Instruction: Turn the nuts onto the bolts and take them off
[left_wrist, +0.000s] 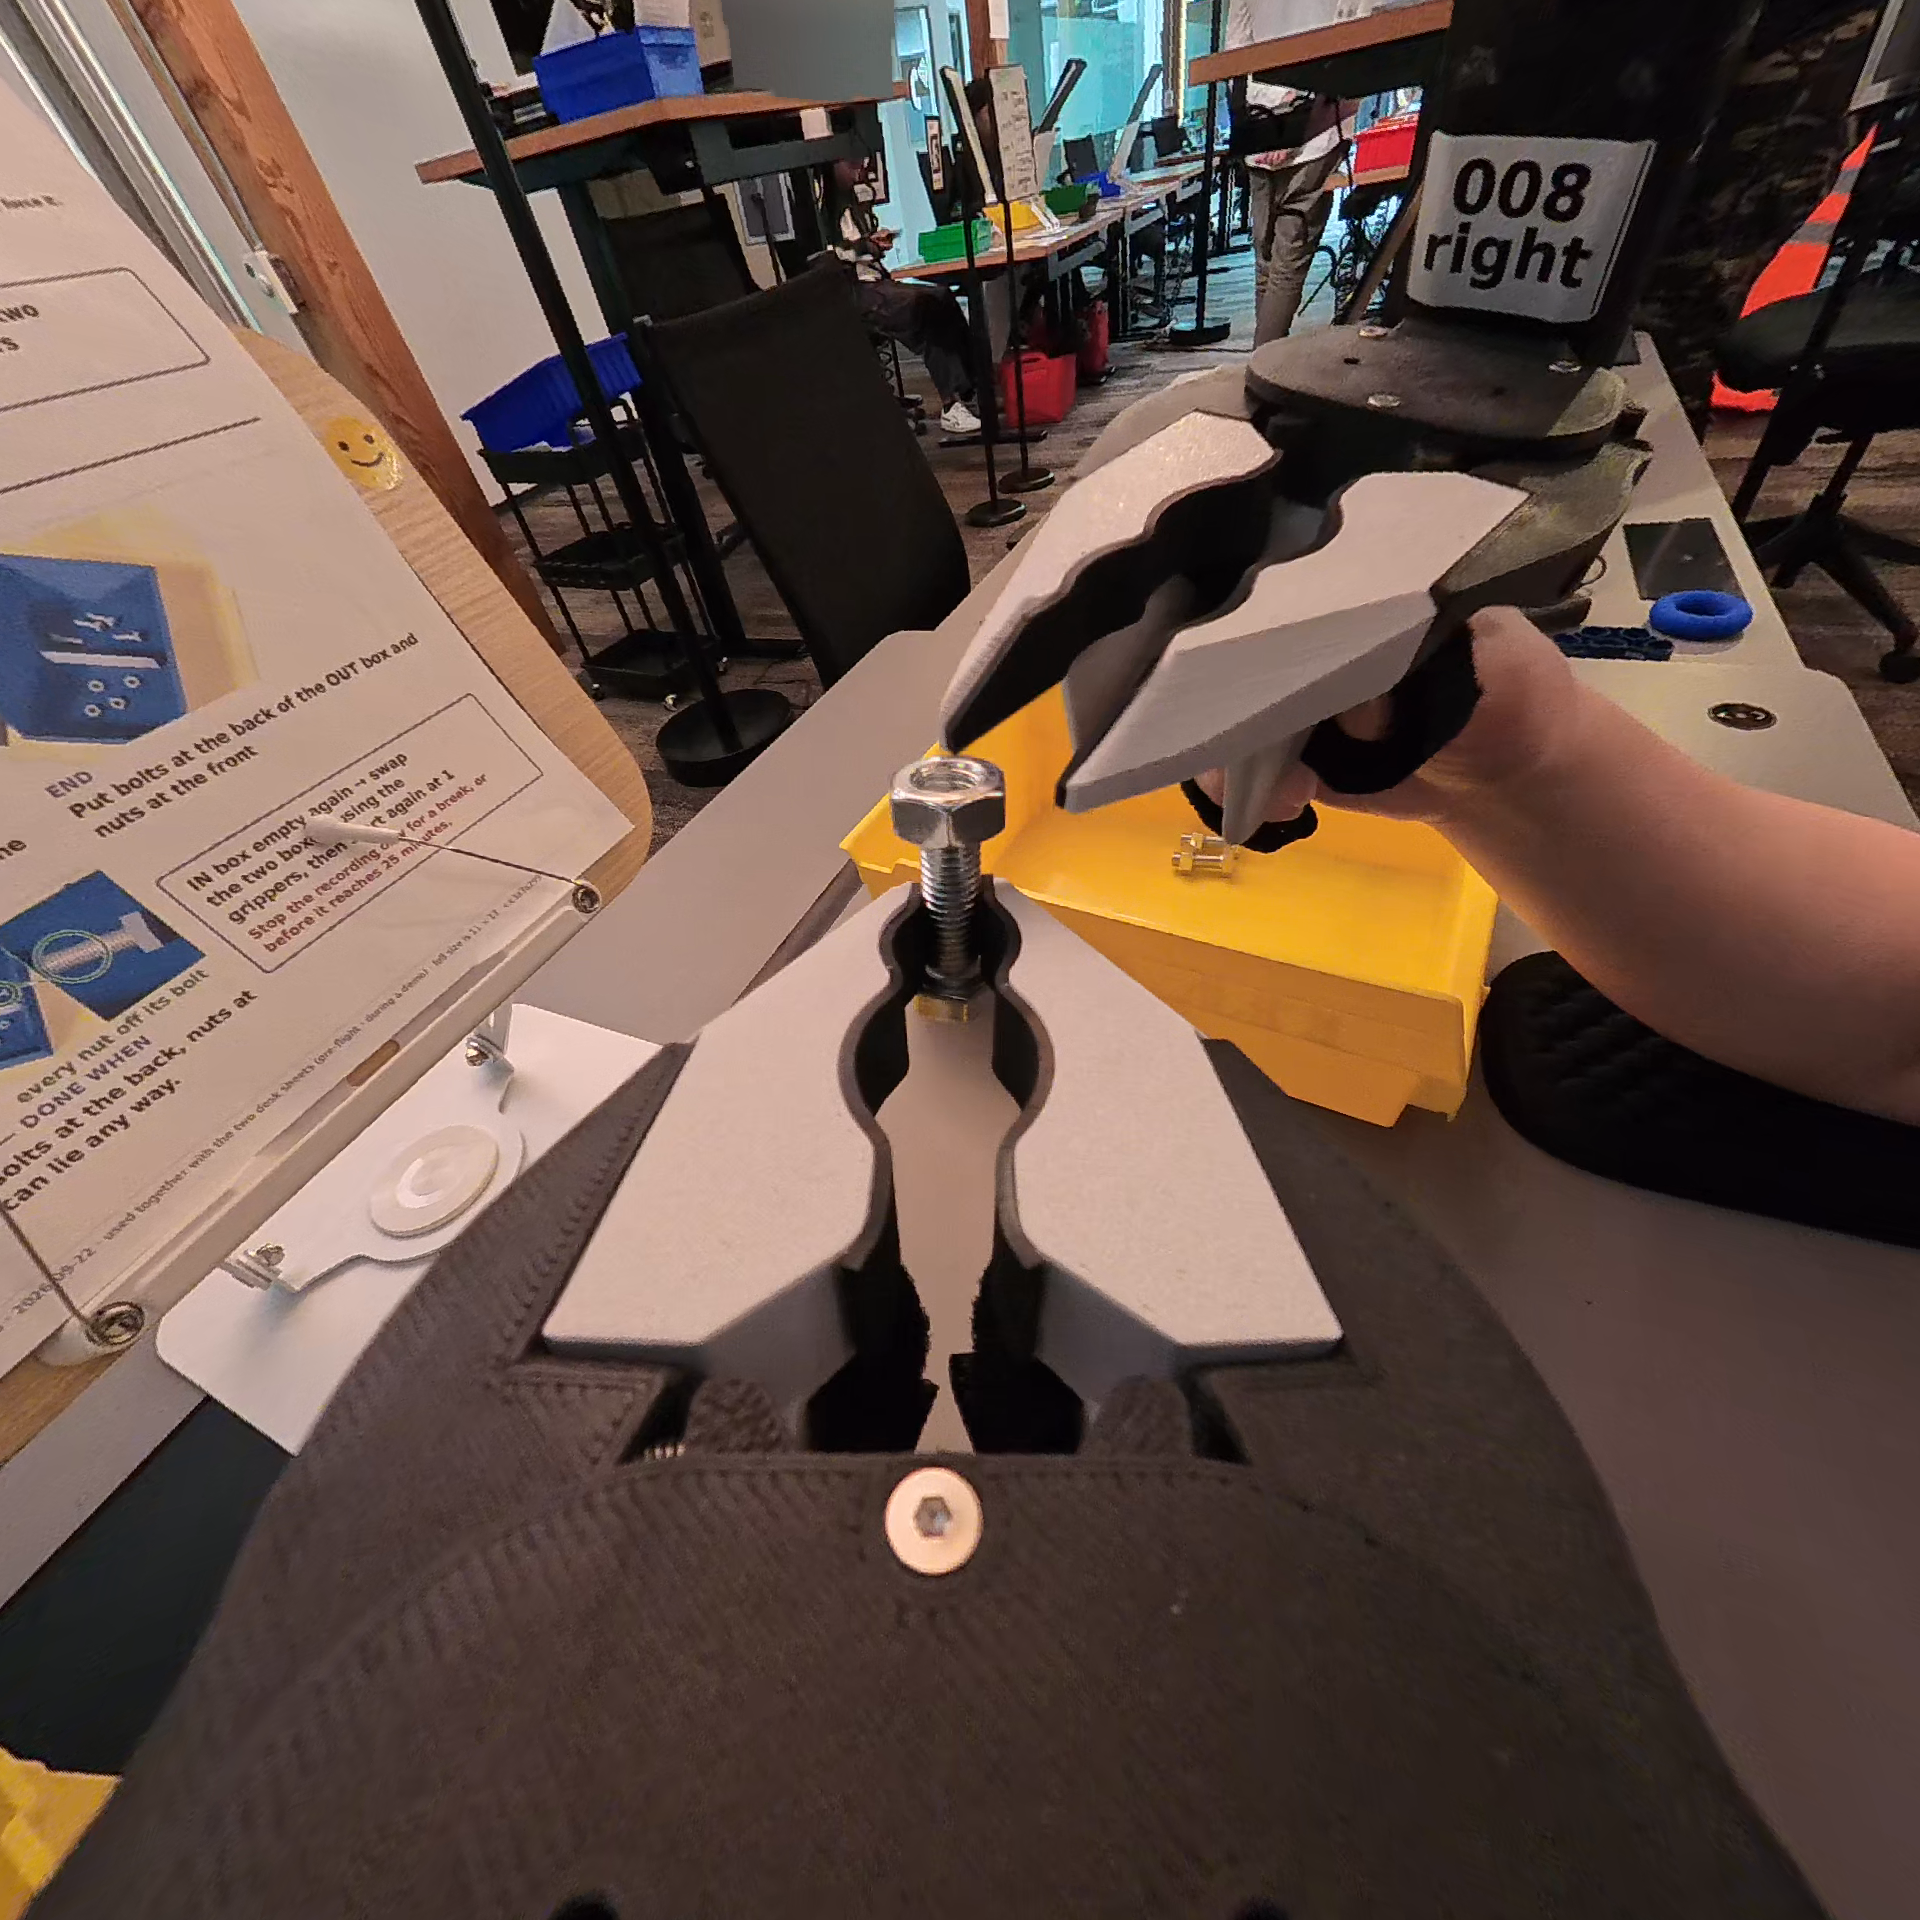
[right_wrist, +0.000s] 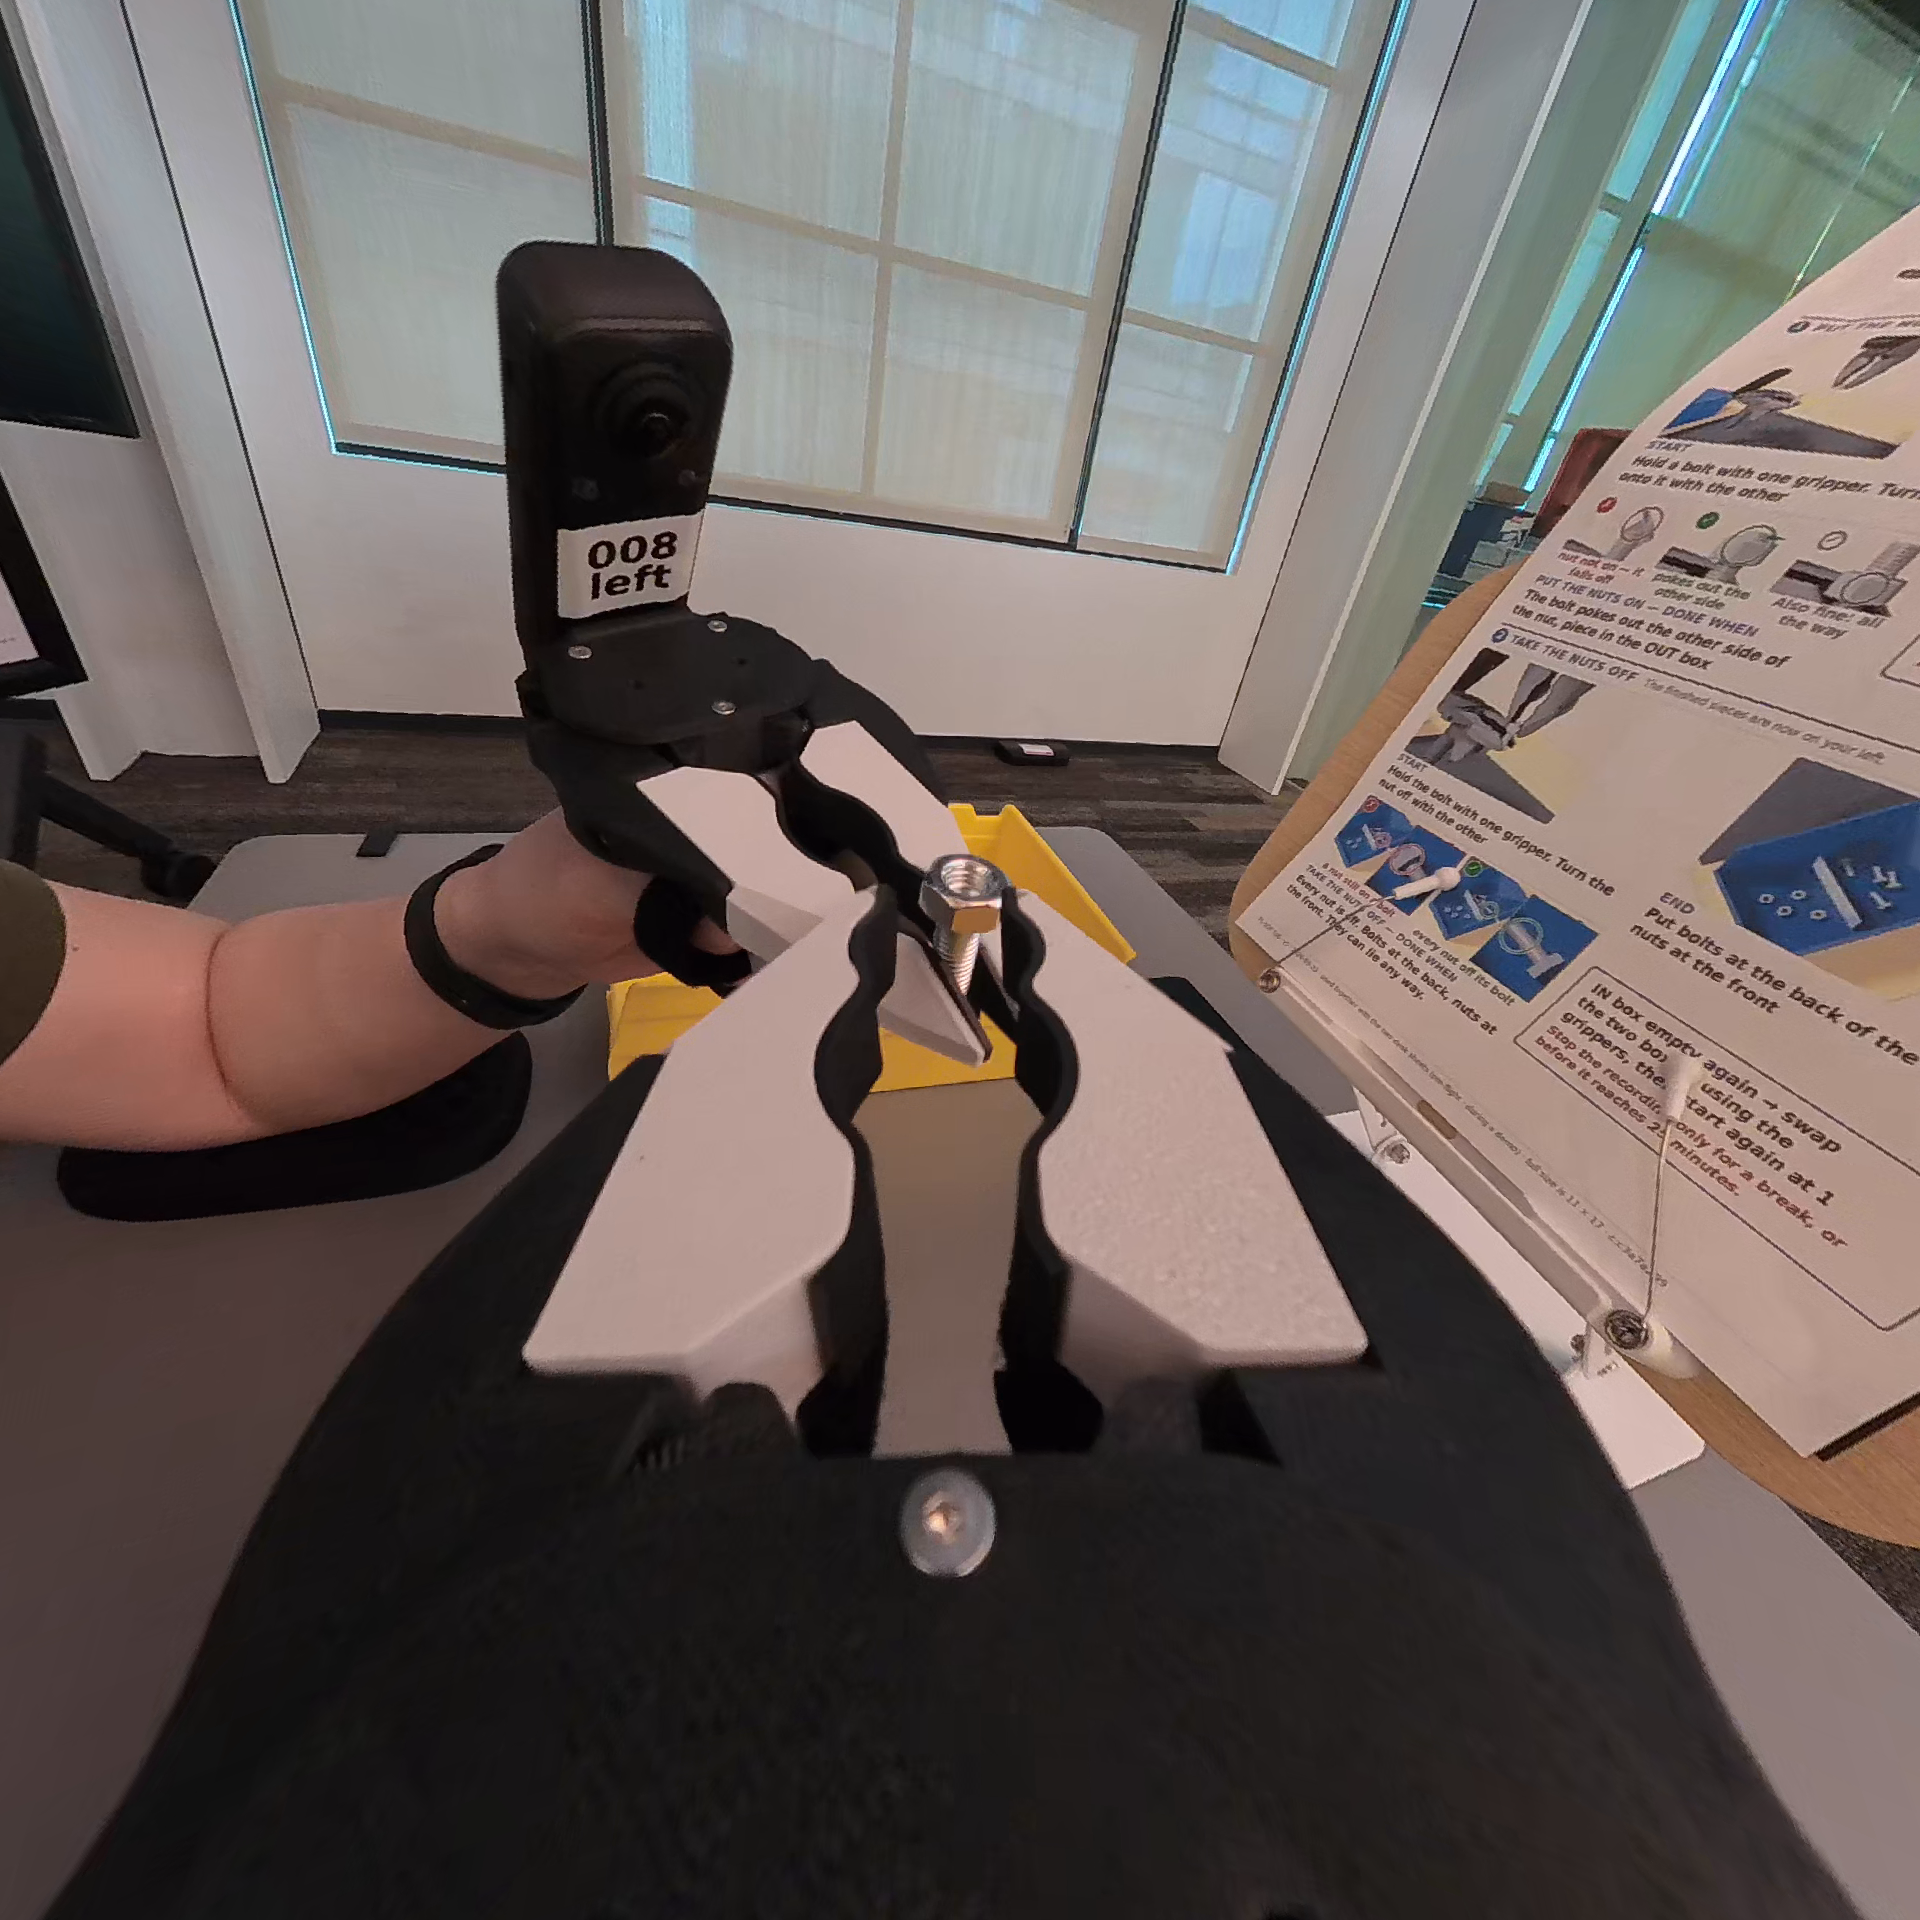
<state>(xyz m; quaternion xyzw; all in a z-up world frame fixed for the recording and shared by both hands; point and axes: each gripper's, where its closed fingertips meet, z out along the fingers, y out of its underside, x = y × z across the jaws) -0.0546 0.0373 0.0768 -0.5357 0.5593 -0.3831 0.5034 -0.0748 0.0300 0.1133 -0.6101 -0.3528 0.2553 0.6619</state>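
Silver steel: a bolt (left_wrist: 948, 914) stands nearly upright in the left gripper (left_wrist: 951, 935), its long axis vertical, threaded end up and hex head down between the fingers. The left jaws are clenched on the lower shank. A nut (left_wrist: 948, 802) sits at the very top of the threads, its bore facing up.

The right gripper (left_wrist: 1003, 774) hangs just beside the nut, angled down from the upper right, jaws parted and holding nothing. In the right wrist view the nut (right_wrist: 964, 896) shows between its fingertips (right_wrist: 951, 914), with gaps on both sides, and the bolt (right_wrist: 958, 961) leans slightly away from the camera.

Behind them on the grey table (left_wrist: 1714, 1403) lies a yellow tray (left_wrist: 1351, 997) with another small bolt (left_wrist: 1203, 858) in it. An instruction sheet (left_wrist: 208, 831) leans at the left.
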